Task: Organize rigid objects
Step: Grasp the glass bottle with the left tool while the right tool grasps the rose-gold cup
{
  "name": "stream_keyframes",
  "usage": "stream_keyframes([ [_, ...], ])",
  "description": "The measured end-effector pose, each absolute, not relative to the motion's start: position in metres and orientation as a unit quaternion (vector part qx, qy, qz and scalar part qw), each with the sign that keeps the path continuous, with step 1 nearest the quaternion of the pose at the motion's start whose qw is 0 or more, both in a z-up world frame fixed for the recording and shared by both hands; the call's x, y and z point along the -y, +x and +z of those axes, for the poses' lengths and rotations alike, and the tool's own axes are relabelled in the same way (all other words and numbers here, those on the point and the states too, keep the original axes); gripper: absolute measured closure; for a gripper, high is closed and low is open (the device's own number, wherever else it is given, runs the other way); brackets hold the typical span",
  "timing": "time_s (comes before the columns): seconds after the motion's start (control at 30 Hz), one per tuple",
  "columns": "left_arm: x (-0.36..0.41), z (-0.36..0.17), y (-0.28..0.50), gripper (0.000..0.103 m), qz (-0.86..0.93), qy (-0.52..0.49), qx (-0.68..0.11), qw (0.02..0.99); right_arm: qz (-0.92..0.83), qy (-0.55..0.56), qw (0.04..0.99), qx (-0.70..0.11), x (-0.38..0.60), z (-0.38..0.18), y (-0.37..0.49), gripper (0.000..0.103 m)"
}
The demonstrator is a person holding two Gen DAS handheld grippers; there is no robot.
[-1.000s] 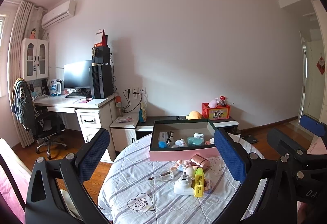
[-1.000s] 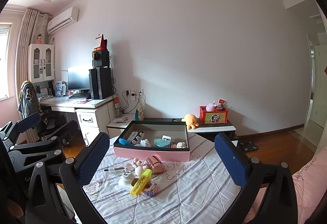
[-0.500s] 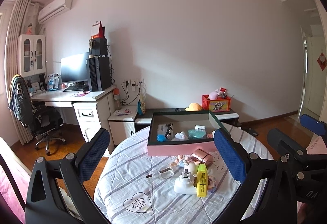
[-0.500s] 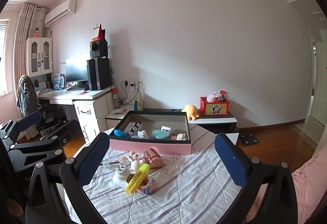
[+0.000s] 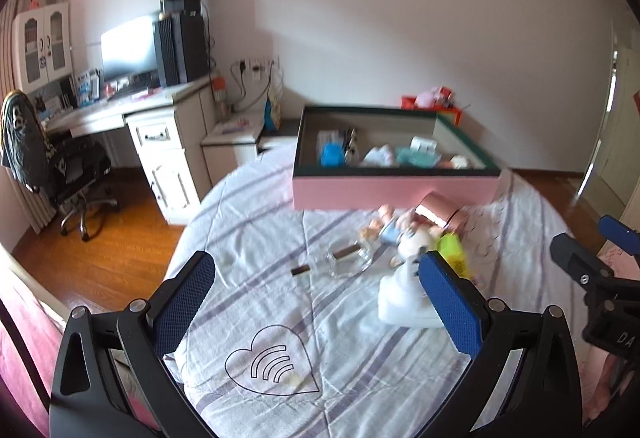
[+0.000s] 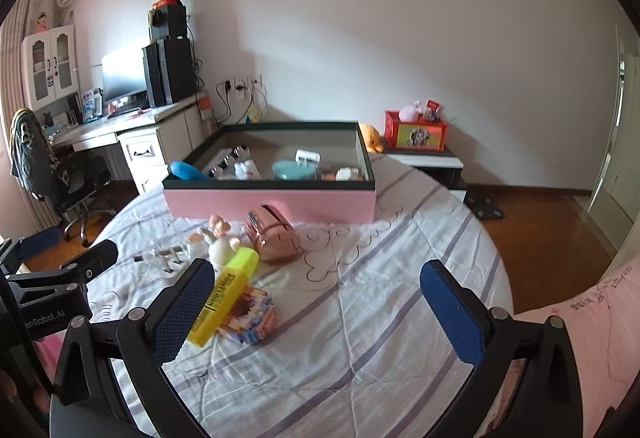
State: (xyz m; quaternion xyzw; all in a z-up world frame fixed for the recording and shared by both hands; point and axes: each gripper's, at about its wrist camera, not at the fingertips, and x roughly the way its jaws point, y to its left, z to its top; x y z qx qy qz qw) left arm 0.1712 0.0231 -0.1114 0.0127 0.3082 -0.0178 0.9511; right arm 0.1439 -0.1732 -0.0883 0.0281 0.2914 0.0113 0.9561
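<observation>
A pink box with a dark green rim (image 5: pixel 396 191) (image 6: pixel 272 200) stands at the far side of the round table and holds several small items. In front of it lies a cluster: a rose-gold case (image 5: pixel 438 213) (image 6: pixel 272 235), a yellow highlighter (image 6: pixel 228 294) (image 5: pixel 452 251), a colourful little box (image 6: pixel 251 314), a clear glass bottle (image 5: pixel 345 261) (image 6: pixel 168 258), a white device (image 5: pixel 402 304) and small figurines (image 5: pixel 387 226) (image 6: pixel 219 226). My left gripper (image 5: pixel 316 302) is open over the cloth, left of the cluster. My right gripper (image 6: pixel 316 314) is open, with the highlighter beside its left finger.
The table wears a white cloth with purple stripes (image 5: pixel 280 318) and a heart print (image 5: pixel 272 366). A desk with a monitor (image 5: pixel 128 50) and an office chair (image 5: pixel 60 166) stand at the left. A red toy box (image 6: pixel 414 132) sits on a low cabinet by the wall.
Both grippers have dropped and tilted toward the table, so the cluster and the pink box look nearer and larger. Both stay open; nothing was picked up.
</observation>
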Motion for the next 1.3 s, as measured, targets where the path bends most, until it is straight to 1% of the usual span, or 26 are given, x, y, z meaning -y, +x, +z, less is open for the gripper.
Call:
stream_keyframes([
  [0.13, -0.024, -0.136, 0.196, 0.000, -0.026, 0.013, -0.350, 0.936, 0.007, 0.032, 0.950, -0.312, 0.179, -0.103, 0.160, 0.000],
  [0.4, -0.032, -0.170, 0.242, 0.000, -0.024, 0.013, -0.398, 0.917, 0.030, 0.039, 0.934, -0.355, 0.186, -0.125, 0.196, 0.000],
  [0.57, -0.030, -0.179, 0.270, 0.000, -0.054, -0.005, -0.425, 0.903, 0.054, 0.041, 0.920, -0.387, 0.185, -0.135, 0.219, 0.000],
  [0.7, -0.028, -0.182, 0.287, 0.000, -0.076, -0.017, -0.431, 0.899, 0.064, 0.025, 0.912, -0.404, 0.179, -0.138, 0.241, 0.000],
  [0.83, -0.033, -0.184, 0.293, 0.011, -0.088, -0.029, -0.435, 0.896, 0.071, 0.013, 0.906, -0.417, 0.175, -0.139, 0.261, 0.000],
  [0.87, -0.033, -0.183, 0.292, 0.016, -0.083, -0.022, -0.433, 0.897, 0.073, 0.014, 0.904, -0.421, 0.175, -0.140, 0.268, 0.000],
  [0.97, -0.033, -0.184, 0.290, 0.024, -0.066, -0.003, -0.433, 0.899, 0.088, 0.006, 0.895, -0.437, 0.168, -0.143, 0.285, 0.000],
  [1.03, -0.033, -0.184, 0.291, 0.026, -0.061, 0.004, -0.434, 0.899, 0.101, 0.003, 0.887, -0.450, 0.161, -0.148, 0.296, 0.008],
  [1.07, -0.032, -0.185, 0.292, 0.029, -0.058, 0.010, -0.436, 0.898, 0.109, 0.006, 0.883, -0.457, 0.158, -0.151, 0.300, 0.016],
  [1.1, -0.031, -0.185, 0.293, 0.029, -0.052, 0.015, -0.438, 0.898, 0.115, 0.004, 0.879, -0.463, 0.154, -0.155, 0.304, 0.030],
  [1.13, -0.029, -0.186, 0.293, 0.031, -0.048, 0.022, -0.438, 0.898, 0.125, 0.004, 0.875, -0.467, 0.151, -0.158, 0.307, 0.038],
  [1.17, -0.027, -0.186, 0.293, 0.036, -0.045, 0.029, -0.437, 0.898, 0.131, 0.003, 0.873, -0.470, 0.148, -0.161, 0.309, 0.048],
  [1.2, -0.025, -0.185, 0.293, 0.040, -0.049, 0.035, -0.435, 0.898, 0.128, -0.009, 0.873, -0.470, 0.145, -0.163, 0.310, 0.051],
  [1.23, -0.023, -0.185, 0.292, 0.052, -0.055, 0.039, -0.433, 0.899, 0.124, -0.022, 0.877, -0.463, 0.143, -0.162, 0.308, 0.052],
  [1.3, -0.020, -0.184, 0.290, 0.052, -0.056, 0.047, -0.430, 0.900, 0.130, -0.025, 0.881, -0.455, 0.142, -0.162, 0.305, 0.053],
])
